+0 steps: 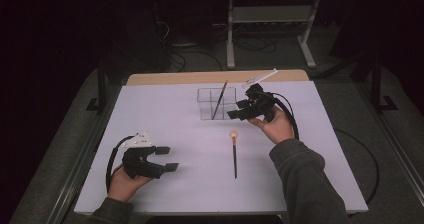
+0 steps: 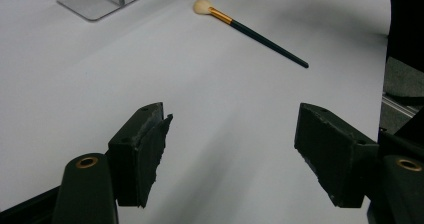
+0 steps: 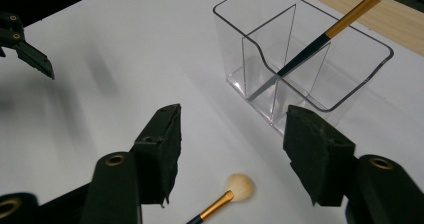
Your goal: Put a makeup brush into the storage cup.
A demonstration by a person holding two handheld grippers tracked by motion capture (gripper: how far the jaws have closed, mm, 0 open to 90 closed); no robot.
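A clear acrylic organizer (image 1: 216,103) (image 3: 305,69) stands at the back middle of the white tabletop. One dark-handled makeup brush (image 1: 219,100) (image 3: 320,39) leans inside it, bristles up. A second brush (image 1: 234,154) (image 2: 250,31) lies flat on the table in front of the organizer, its pale head (image 3: 239,186) pointing toward it. My right gripper (image 1: 236,110) (image 3: 235,154) hovers just right of the organizer and above the lying brush, jaws open and empty. My left gripper (image 1: 171,158) (image 2: 232,154) rests low at the front left, wide open with only bare table between its jaws.
The white tabletop (image 1: 165,114) ends at a wooden strip (image 1: 165,78) along the back. Beyond it are the legs of a metal frame (image 1: 231,39) and cables on the floor. The left gripper's jaw tips (image 3: 30,56) appear far off in the right gripper view.
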